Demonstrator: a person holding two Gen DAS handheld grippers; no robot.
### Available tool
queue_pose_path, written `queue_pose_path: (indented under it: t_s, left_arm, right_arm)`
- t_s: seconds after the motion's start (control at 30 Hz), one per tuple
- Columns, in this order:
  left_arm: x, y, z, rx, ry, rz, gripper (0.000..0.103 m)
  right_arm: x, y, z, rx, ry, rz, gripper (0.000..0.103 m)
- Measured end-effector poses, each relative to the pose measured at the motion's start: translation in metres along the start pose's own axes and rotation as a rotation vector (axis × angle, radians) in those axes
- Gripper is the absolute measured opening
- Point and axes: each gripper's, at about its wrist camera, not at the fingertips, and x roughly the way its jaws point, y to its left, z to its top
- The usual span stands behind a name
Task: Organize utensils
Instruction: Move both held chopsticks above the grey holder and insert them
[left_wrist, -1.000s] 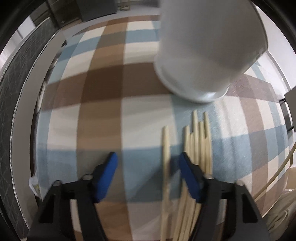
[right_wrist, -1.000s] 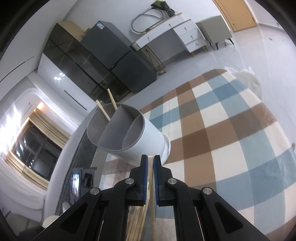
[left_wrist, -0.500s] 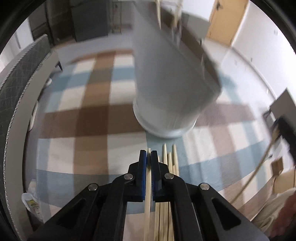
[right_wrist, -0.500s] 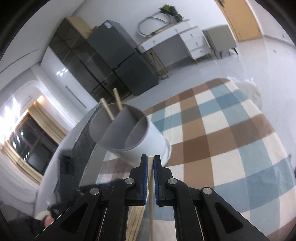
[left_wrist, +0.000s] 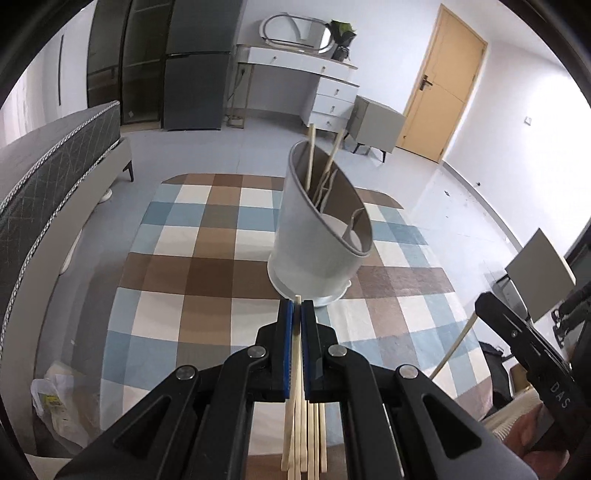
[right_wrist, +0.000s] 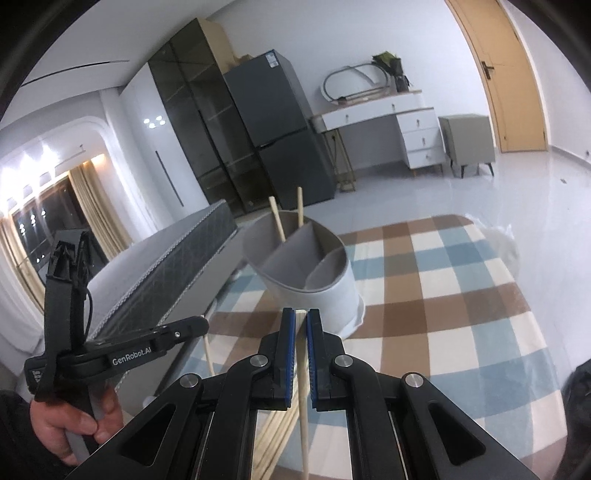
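Left wrist view: left claw (left_wrist: 297, 308) and right claw (right_wrist: 301, 317) each clamp one pale wooden chopstick (left_wrist: 295, 354), tall grey divided holder (left_wrist: 317, 236) just ahead; tips could clip its rim and tip it.

Surface: checked cloth (left_wrist: 207, 266) in brown, blue and cream.
Holder: grey divided utensil holder (left_wrist: 314, 243) standing on it.
Chopsticks: loose wooden chopsticks (left_wrist: 314, 435) lying at the near edge.
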Motion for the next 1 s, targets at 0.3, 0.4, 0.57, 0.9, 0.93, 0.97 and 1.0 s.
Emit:
queue_pose_path:
  t_s: [0.3,0.4,0.57,0.9,0.93,0.97,1.0]
  left_arm:
    - [-0.014,-0.002,-0.002,0.035,0.027,-0.014,0.0]
    - [-0.017,-0.004,-0.002,0.05,0.033,-0.019,0.0]
    - [-0.023,-0.007,0.001,0.069,0.066,-0.023,0.0]
    - [-0.039,-0.014,0.016,0.101,0.054,-0.05,0.0]
    - [-0.04,-0.013,0.02,0.085,0.058,-0.052,0.0]
    - [-0.041,-0.012,0.024,0.071,0.063,-0.075,0.0]
    - [-0.041,-0.011,0.026,0.062,0.06,-0.086,0.0]
  right_arm:
    - [-0.013,0.018,-0.01,-0.051,0.01,0.003,0.006]
    - [-0.018,0.019,-0.01,-0.047,0.003,0.0,0.006]
    - [-0.022,0.019,-0.007,-0.039,-0.014,-0.004,0.006]
    - [-0.023,0.017,0.001,-0.03,-0.034,-0.004,0.005]
    - [-0.025,0.016,0.002,-0.027,-0.037,-0.004,0.006]
    - [-0.025,0.016,0.004,-0.026,-0.04,-0.004,0.006]
    - [-0.026,0.015,0.007,-0.025,-0.044,-0.004,0.006]
